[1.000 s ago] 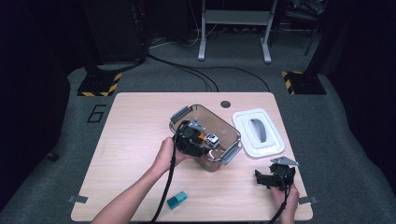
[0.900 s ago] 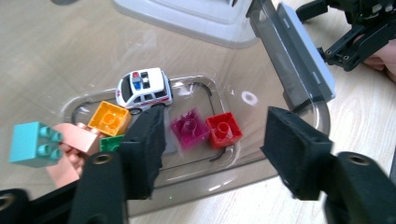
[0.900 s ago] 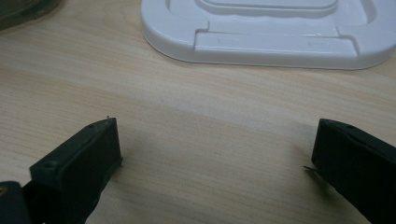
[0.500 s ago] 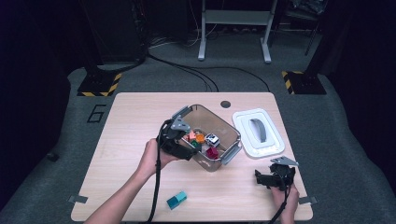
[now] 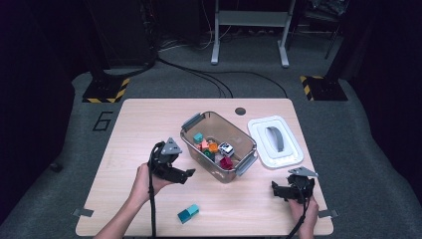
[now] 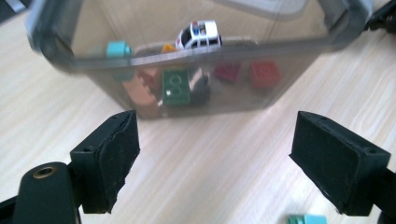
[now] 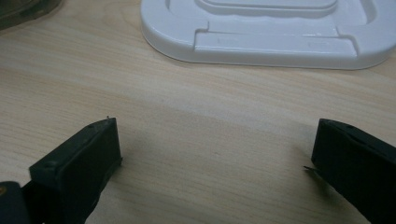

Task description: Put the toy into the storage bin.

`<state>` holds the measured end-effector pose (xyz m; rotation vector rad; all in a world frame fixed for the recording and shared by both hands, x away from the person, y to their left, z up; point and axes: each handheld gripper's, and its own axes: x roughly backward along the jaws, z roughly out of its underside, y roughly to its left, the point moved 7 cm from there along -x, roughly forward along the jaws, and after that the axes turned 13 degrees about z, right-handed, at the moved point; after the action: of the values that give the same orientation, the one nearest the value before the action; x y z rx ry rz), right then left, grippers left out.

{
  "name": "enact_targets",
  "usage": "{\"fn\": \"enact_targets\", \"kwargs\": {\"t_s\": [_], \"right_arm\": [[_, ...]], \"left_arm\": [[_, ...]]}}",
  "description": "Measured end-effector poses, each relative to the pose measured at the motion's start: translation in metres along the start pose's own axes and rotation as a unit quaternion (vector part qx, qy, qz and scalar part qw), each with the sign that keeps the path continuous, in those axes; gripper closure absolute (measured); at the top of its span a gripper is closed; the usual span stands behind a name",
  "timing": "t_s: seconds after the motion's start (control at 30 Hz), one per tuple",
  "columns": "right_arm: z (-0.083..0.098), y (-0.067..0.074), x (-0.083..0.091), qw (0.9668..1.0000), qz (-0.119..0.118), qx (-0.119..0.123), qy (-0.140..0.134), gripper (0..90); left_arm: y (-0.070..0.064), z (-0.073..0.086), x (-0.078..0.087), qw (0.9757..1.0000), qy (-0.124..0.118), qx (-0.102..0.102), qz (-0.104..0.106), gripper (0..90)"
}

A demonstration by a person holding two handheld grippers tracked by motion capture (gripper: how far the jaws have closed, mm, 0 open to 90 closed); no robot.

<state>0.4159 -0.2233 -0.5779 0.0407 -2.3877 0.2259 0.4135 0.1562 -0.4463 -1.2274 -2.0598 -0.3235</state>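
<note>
My left gripper (image 5: 185,174) has pulled back from over the clear bin (image 5: 191,144) to its near-left side, its jaws having just opened wide with nothing between them. The teal block (image 5: 188,213) lies loose on the table (image 5: 124,129) near me. If I swing low toward it, a jaw could knock it away. My right gripper (image 5: 277,189) rests wide open and empty by the white lid (image 5: 293,149).

Clear smoky plastic bin (image 5: 219,149), grey latches, upright mid-table, lid off; inside: toy police car (image 5: 226,148), coloured building bricks (image 5: 205,147).
</note>
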Motion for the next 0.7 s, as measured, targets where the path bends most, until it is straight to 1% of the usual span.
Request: {"fn": "enact_targets", "kwargs": {"t_s": [0.03, 0.07, 0.1, 0.13, 0.17, 0.2, 0.23, 0.3, 0.43, 0.47, 0.5, 0.57, 0.6, 0.63, 0.67, 0.7], "right_arm": [[0.0, 0.0, 0.0, 1.0, 0.0, 0.0, 0.0, 0.5], [0.0, 0.0, 0.0, 1.0, 0.0, 0.0, 0.0, 0.5], [0.0, 0.0, 0.0, 1.0, 0.0, 0.0, -0.001, 0.5], [0.0, 0.0, 0.0, 1.0, 0.0, 0.0, -0.001, 0.5], [0.0, 0.0, 0.0, 1.0, 0.0, 0.0, 0.0, 0.5], [0.0, 0.0, 0.0, 1.0, 0.0, -0.001, 0.001, 0.5], [0.0, 0.0, 0.0, 1.0, 0.0, -0.001, 0.001, 0.5], [0.0, 0.0, 0.0, 1.0, 0.0, 0.001, 0.0, 0.5], [0.0, 0.0, 0.0, 1.0, 0.0, 0.003, 0.0, 0.5], [0.0, 0.0, 0.0, 1.0, 0.0, 0.003, 0.0, 0.5], [0.0, 0.0, 0.0, 1.0, 0.0, 0.003, 0.0, 0.5], [0.0, 0.0, 0.0, 1.0, 0.0, 0.003, 0.001, 0.5], [0.0, 0.0, 0.0, 1.0, 0.0, 0.003, 0.0, 0.5], [0.0, 0.0, 0.0, 1.0, 0.001, 0.003, 0.001, 0.5], [0.0, 0.0, 0.0, 1.0, 0.001, 0.002, 0.001, 0.5], [0.0, 0.0, 0.0, 1.0, 0.001, 0.002, 0.001, 0.5]], "left_arm": [[0.0, 0.007, -0.002, 1.0, 0.007, 0.001, 0.001, 15.2], [0.0, 0.007, -0.002, 1.0, 0.007, 0.001, 0.001, 15.2], [-0.001, 0.014, -0.004, 0.9999, 0.012, 0.002, 0.003, 15.2], [-0.001, 0.014, -0.004, 0.9999, 0.012, 0.002, 0.003, 15.2], [-0.002, 0.018, -0.006, 0.9999, 0.013, 0.005, 0.008, 15.2], [-0.002, 0.023, -0.007, 0.9998, 0.016, 0.009, 0.007, 15.2], [-0.002, 0.023, -0.007, 0.9998, 0.016, 0.009, 0.007, 15.2], [-0.003, 0.03, -0.01, 0.9997, 0.018, 0.011, 0.011, 15.2], [-0.005, 0.039, -0.015, 0.9995, 0.022, 0.019, 0.012, 15.3], [-0.006, 0.042, -0.016, 0.9995, 0.023, 0.019, 0.01, 15.3], [-0.008, 0.044, -0.018, 0.9995, 0.024, 0.02, 0.012, 15.3], [-0.011, 0.05, -0.021, 0.999, 0.035, 0.019, 0.02, 15.3], [-0.012, 0.052, -0.022, 0.9989, 0.037, 0.02, 0.02, 15.4], [-0.013, 0.055, -0.025, 0.9986, 0.041, 0.02, 0.026, 15.4], [-0.014, 0.058, -0.027, 0.9985, 0.044, 0.021, 0.026, 15.4], [-0.015, 0.061, -0.029, 0.9983, 0.045, 0.024, 0.029, 15.4]]}}
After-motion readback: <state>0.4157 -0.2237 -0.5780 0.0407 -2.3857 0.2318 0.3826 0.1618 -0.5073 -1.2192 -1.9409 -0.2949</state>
